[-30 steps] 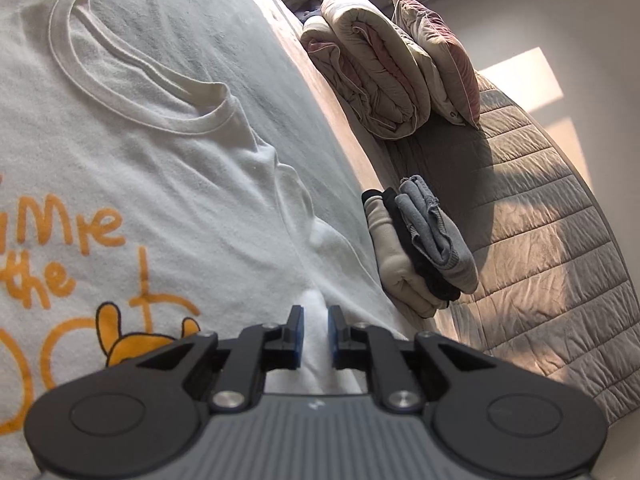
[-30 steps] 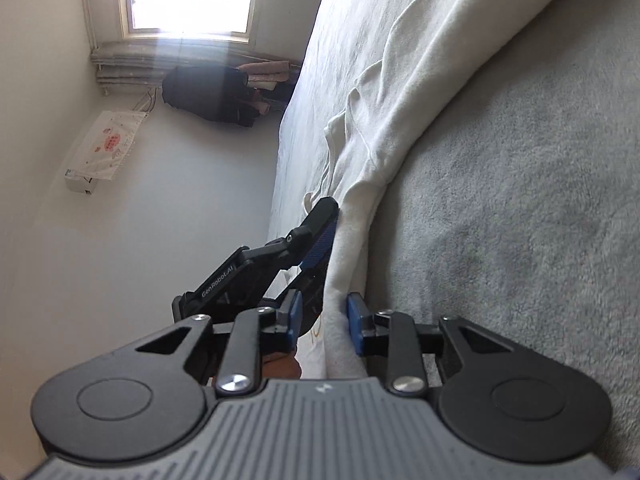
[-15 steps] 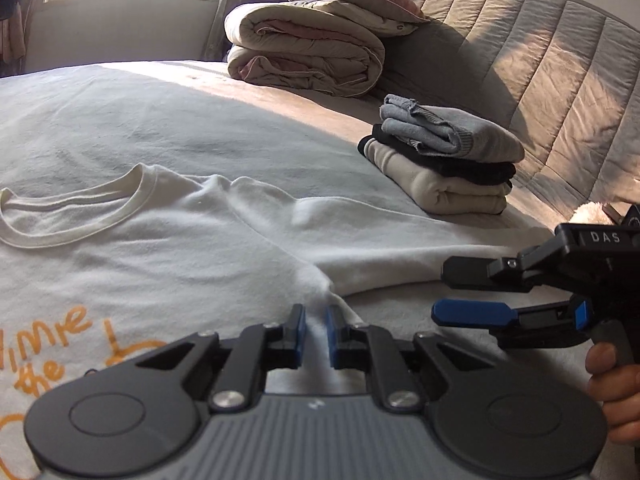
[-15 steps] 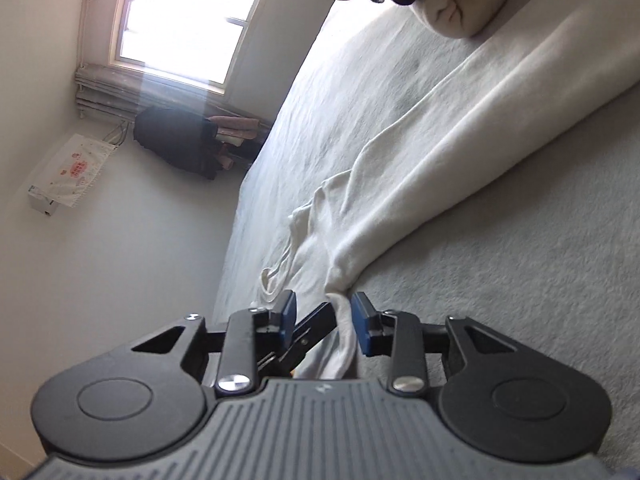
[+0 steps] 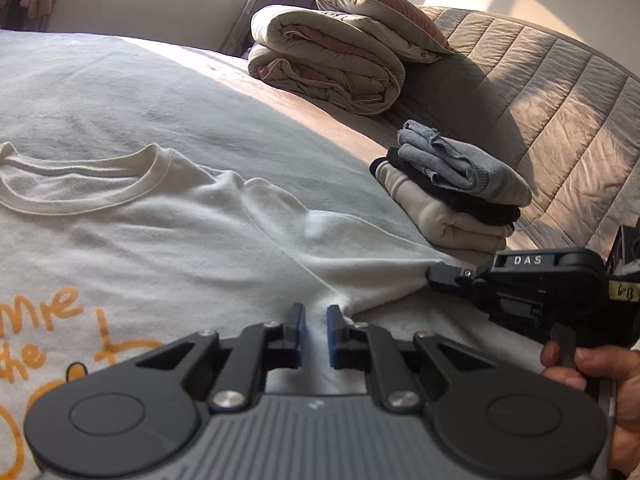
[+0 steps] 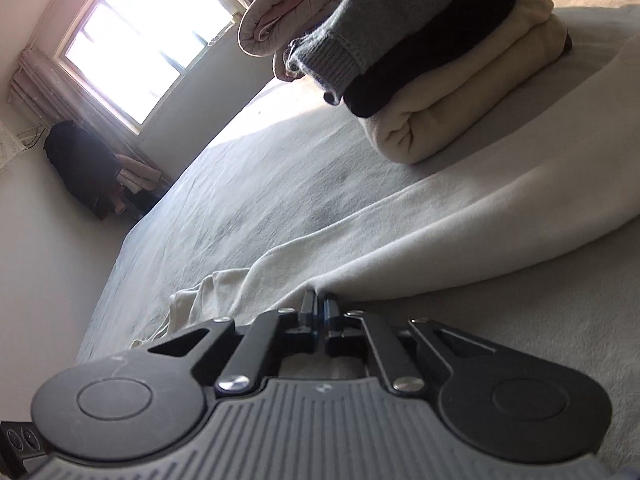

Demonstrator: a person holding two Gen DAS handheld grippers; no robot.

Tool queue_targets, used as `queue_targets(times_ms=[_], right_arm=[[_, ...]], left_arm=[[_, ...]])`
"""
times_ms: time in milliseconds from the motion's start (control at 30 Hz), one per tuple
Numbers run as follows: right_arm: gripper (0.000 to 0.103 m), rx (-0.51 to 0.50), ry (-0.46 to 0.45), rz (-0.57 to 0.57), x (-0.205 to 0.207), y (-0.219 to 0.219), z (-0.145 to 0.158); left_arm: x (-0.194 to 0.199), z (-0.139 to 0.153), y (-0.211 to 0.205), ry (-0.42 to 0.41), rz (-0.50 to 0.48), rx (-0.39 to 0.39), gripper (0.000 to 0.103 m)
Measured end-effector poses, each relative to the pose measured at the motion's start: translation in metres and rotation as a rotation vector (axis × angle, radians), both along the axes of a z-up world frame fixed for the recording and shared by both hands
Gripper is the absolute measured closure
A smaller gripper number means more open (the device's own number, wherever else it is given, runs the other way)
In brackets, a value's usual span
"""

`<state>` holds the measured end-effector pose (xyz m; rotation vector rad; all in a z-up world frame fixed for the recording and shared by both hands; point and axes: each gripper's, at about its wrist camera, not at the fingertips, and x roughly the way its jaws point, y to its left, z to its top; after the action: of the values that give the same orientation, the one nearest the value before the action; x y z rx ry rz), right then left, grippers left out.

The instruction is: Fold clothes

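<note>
A white T-shirt [image 5: 160,240] with orange print lies face up on the grey bed cover [image 5: 120,92]. My left gripper [image 5: 314,326] is shut on a pinch of its cloth where the sleeve meets the body. The sleeve [image 6: 440,240] stretches out to the right. At the sleeve's end, my right gripper [image 6: 319,310] is shut on the edge of the cloth. In the left wrist view the right gripper [image 5: 434,276] comes in from the right, held by a hand [image 5: 572,364].
A stack of three folded garments [image 5: 452,200], grey on black on cream, sits just beyond the sleeve's end [image 6: 440,60]. A rolled duvet [image 5: 328,60] and a pillow [image 5: 376,12] lean on the quilted headboard [image 5: 540,100]. A window [image 6: 140,40] and dark hanging clothes [image 6: 84,168] are far off.
Both views have rolled towards level. My right gripper moved along the sleeve to its end near the folded stack and shut on it. The left gripper kept its pinch.
</note>
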<state>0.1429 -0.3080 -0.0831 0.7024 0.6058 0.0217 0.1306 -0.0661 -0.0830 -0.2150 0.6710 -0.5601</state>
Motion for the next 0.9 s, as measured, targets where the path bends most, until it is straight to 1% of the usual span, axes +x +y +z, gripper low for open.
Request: queue_targets(times_ms=[67, 133, 167, 200, 267, 300, 367, 467, 567, 600, 667, 800, 900], right_arm=[[0.103, -0.031, 0.023, -0.035, 0.002, -0.005, 0.000], [0.103, -0.031, 0.039, -0.019, -0.003, -0.005, 0.002], [0.100, -0.029, 0.047, -0.008, -0.006, -0.005, 0.003], [0.086, -0.027, 0.055, 0.003, -0.009, -0.005, 0.004], [0.083, -0.022, 0.070, 0.025, -0.014, -0.004, 0.007], [0.072, -0.018, 0.078, 0.047, -0.019, -0.004, 0.011], [0.055, -0.026, 0.083, 0.088, -0.033, -0.003, 0.017], [0.054, -0.058, 0.092, 0.136, -0.052, 0.000, 0.025], [0.054, -0.079, 0.094, 0.118, -0.064, -0.005, 0.031], [0.054, -0.076, 0.095, 0.103, -0.068, -0.009, 0.033], [0.054, -0.077, 0.091, 0.067, -0.075, -0.019, 0.036], [0.054, -0.119, 0.094, -0.041, -0.090, -0.046, 0.041], [0.054, -0.059, 0.103, -0.130, -0.100, -0.075, 0.034]], left_arm=[[-0.002, 0.003, -0.005, -0.014, -0.014, 0.039, 0.093], [-0.004, 0.007, -0.004, -0.016, -0.021, 0.044, 0.093], [-0.007, 0.007, -0.001, -0.008, -0.025, 0.029, 0.093], [-0.011, 0.005, 0.001, 0.001, -0.026, 0.025, 0.093], [-0.021, 0.002, 0.005, -0.002, -0.034, 0.030, 0.091], [-0.027, 0.002, 0.007, -0.008, -0.039, 0.035, 0.090], [-0.043, 0.004, 0.015, -0.007, -0.043, 0.035, 0.090], [-0.068, 0.007, 0.030, 0.014, -0.050, 0.025, 0.089], [-0.098, 0.007, 0.040, 0.011, -0.085, 0.051, 0.084], [-0.107, 0.007, 0.043, 0.007, -0.098, 0.064, 0.083], [-0.119, 0.011, 0.044, -0.012, -0.118, 0.101, 0.077], [-0.121, 0.025, 0.038, -0.051, -0.125, 0.166, 0.075], [-0.111, 0.034, 0.024, -0.090, -0.129, 0.197, 0.075]])
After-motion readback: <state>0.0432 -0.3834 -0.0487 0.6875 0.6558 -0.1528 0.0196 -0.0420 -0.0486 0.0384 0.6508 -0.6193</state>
